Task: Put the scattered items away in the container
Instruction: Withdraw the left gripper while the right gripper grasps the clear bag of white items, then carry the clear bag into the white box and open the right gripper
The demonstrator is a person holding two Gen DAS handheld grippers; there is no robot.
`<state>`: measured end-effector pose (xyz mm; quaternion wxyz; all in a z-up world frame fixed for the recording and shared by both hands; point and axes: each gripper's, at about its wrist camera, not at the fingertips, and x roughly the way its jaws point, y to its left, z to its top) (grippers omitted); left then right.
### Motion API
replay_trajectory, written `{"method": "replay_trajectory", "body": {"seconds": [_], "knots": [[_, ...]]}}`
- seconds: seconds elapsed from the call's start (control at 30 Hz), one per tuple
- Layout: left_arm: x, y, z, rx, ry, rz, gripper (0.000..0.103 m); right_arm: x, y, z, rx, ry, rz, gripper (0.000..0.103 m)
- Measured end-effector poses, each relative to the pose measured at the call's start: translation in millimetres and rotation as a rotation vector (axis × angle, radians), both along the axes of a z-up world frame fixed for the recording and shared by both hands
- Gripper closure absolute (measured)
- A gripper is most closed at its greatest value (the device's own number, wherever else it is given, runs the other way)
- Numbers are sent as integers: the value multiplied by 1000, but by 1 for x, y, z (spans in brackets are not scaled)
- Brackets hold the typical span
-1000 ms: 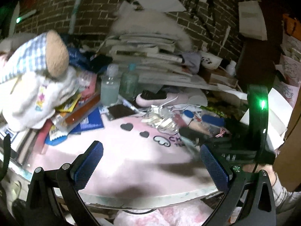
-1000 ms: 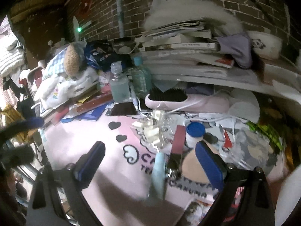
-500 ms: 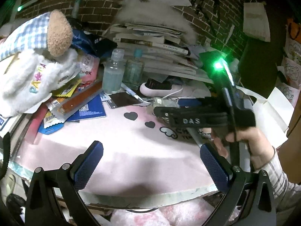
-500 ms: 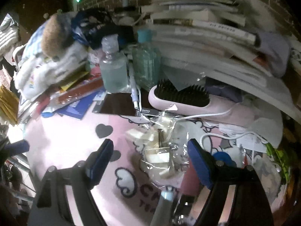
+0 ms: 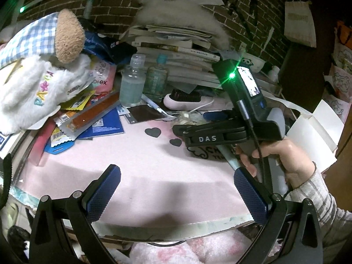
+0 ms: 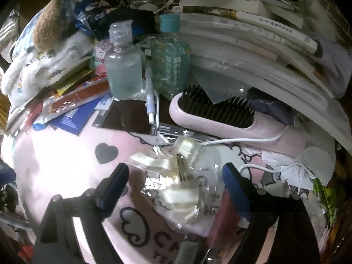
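1. The right gripper (image 6: 176,178) points steeply down at the pink mat (image 6: 66,176), its jaws spread wide and opening a little at this moment. The blue pads (image 6: 116,180) stand on either side of a crinkled clear packet of pale blocks (image 6: 176,176), but I see no pad pressing on it, so nothing is held.

2. That packet lies straight ahead of the right gripper, between the fingers and slightly beyond the tips. Its long axis seems to run from the near right to the far left, roughly along the gripper's line of sight; the glare on the plastic makes its edges hard to trace. A close from here would likely catch it across its narrow width.

3. Just past the packet a white cable (image 6: 242,140) trails along the mat, and behind it lies a pink hairbrush (image 6: 220,118), bristles up, its long axis crosswise. Two clear bottles (image 6: 123,66) stand upright further back, beside a stack of books (image 6: 242,22).

4. The left gripper (image 5: 176,189) hangs over the near edge of the mat, jaws wide apart and empty, with only bare pink surface between its pads.

5. From the left view, the person's right hand (image 5: 283,158) carries its gripper over the packet, so the right hand is plainly the nearer one; the left is well apart from it.

6. No container can be made out for certain in either view.
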<state>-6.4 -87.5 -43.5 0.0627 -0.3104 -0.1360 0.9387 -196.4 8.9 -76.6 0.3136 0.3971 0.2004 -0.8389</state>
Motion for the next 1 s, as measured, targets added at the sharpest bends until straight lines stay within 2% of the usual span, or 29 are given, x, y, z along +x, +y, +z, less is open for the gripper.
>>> {"method": "replay_trajectory", "body": {"seconds": [0.07,0.1,0.13,0.23,0.4,0.53,0.73,0.83,1.0], "knots": [[0,1,0,-3,-1,-2,0,-1,1,-1,-2,0,-3,19],[0,1,0,-4,-2,-2,0,-1,2,0,-9,-1,-8,25],[0,1,-1,-4,-3,-1,0,-1,4,1,-19,-11,-12,40],[0,1,-2,-2,-8,2,0,-1,9,2,-43,-38,-18,53],[-1,2,-3,-5,-16,-1,0,5,17,8,-84,-70,-17,65],[-3,3,-5,-3,-24,-2,0,23,25,24,-125,-43,-7,66],[-6,8,-5,2,-28,-14,0,67,47,73,-199,44,26,66],[-10,13,-5,1,-30,-26,0,82,64,98,-213,105,35,66],[-13,23,-4,-9,-35,-47,0,99,107,128,-197,151,27,66]]}}
